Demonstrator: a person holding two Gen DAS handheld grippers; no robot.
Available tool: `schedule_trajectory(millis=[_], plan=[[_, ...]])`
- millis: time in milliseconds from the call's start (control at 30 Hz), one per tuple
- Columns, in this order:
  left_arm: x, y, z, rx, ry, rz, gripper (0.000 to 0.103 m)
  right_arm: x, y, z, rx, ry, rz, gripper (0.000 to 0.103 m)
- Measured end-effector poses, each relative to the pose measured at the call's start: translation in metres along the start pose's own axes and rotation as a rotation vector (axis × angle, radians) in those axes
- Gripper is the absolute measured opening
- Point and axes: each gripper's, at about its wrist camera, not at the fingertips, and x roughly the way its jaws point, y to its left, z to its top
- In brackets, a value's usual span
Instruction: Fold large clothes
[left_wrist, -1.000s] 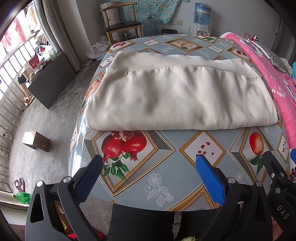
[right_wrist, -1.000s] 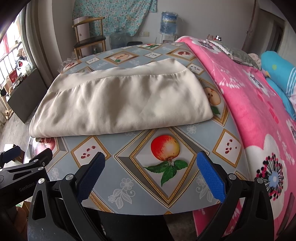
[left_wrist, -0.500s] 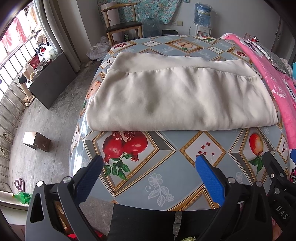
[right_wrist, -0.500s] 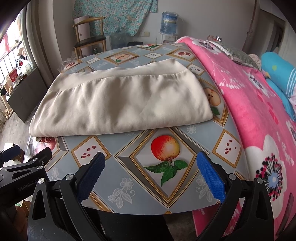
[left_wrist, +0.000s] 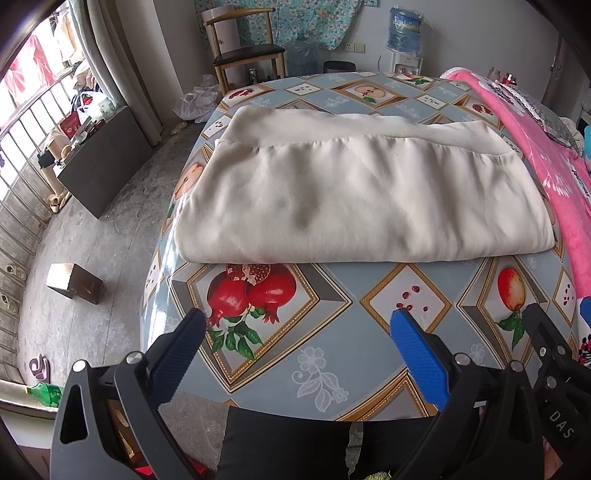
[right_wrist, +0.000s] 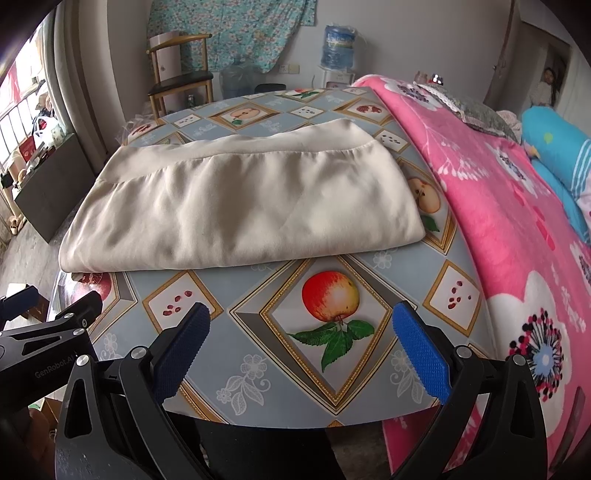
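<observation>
Your left claw (left_wrist: 297, 334) is spread wide and holds nothing, poised above the near edge of the bench (left_wrist: 332, 369); your right claw (right_wrist: 301, 328) is just as wide and empty, beside it at 3 o'clock. At 12 o'clock from both, apart from the blue fingertips (left_wrist: 413, 347), the cream garment (left_wrist: 354, 195) lies folded flat across the middle of the fruit-print cover, its gathered band along the far side. A pink floral blanket (right_wrist: 498, 221) borders the bench at 3 o'clock. A wooden chair (left_wrist: 243, 48) stands beyond, around 11 o'clock.
</observation>
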Motion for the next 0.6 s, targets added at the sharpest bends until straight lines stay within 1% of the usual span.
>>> schedule_trajectory(millis=[600], plan=[[0.0001,-0.0001,0.0000,0.001,0.002,0.000,0.098,0.0008,0.0012,0.0006,-0.002,0.002,-0.001,0.096]])
